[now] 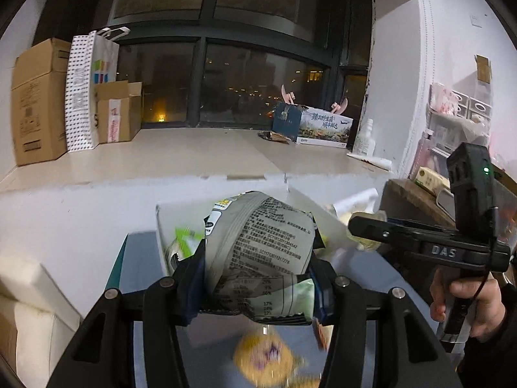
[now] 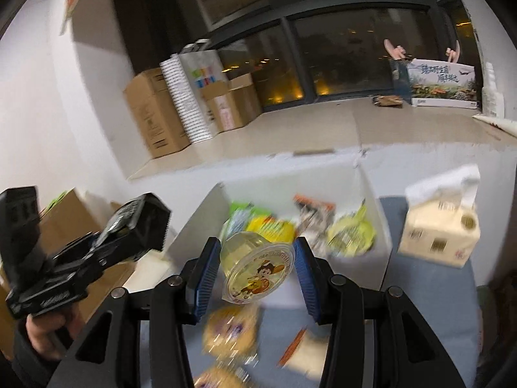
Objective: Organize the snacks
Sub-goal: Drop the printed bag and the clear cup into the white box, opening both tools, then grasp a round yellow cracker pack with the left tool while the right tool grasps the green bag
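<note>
While the white bin (image 2: pixel 374 194) of snack packets sits at the far edge of the blue desk (image 2: pixel 429 297), the left tongs (image 1: pixel 258 278) clamp a grey snack bag (image 1: pixel 258 242) above it, and the right tongs (image 2: pixel 257 278) grip a jelly cup (image 2: pixel 257 266) nearby.

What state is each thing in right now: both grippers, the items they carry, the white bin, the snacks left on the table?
left gripper: shut on the grey snack bag, lifted.
right gripper: shut on the jelly cup, sealed, tilted.
white bin: open, partly filled with packets.
yellow snack packs: lying on the blue table, blurred.
tissue box: upright, tissue sticking out.
</note>
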A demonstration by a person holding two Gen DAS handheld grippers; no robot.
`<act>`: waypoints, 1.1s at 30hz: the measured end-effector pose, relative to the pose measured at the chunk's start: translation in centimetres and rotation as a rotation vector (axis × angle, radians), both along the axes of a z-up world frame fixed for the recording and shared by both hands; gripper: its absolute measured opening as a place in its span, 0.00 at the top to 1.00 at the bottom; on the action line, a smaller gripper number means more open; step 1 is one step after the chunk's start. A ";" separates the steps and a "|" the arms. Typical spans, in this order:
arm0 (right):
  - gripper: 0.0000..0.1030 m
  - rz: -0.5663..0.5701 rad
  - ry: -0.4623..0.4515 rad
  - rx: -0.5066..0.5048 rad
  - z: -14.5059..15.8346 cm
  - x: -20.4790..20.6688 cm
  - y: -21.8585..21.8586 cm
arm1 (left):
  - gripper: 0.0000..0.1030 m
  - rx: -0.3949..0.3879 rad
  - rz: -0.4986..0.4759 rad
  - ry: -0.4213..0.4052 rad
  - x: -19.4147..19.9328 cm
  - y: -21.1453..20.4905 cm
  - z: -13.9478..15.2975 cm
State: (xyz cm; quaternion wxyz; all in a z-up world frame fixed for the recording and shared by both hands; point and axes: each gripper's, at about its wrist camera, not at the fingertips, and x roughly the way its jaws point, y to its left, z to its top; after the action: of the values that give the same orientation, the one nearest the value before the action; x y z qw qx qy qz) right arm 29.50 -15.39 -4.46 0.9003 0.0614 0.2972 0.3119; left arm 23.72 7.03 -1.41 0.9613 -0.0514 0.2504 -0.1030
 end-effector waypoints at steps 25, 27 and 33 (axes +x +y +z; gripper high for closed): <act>0.00 -0.055 0.018 0.003 -0.6 3.7 -1.6 | 0.00 0.013 0.018 0.079 0.9 -1.1 -2.4; 0.00 -0.040 -0.006 0.001 -0.7 1.7 -2.2 | 0.00 -0.022 -0.013 0.102 -1.5 -1.1 -3.5; 0.00 -0.044 0.013 -0.060 -4.7 -2.9 -4.0 | 0.00 -0.008 -0.039 0.177 -7.1 -2.2 -7.3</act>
State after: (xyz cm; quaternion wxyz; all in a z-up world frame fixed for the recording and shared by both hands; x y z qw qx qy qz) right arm 26.65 -19.41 -9.13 0.9064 0.0431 0.3108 0.2829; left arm 16.63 4.78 -8.73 0.9330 -0.0593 0.3349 -0.1176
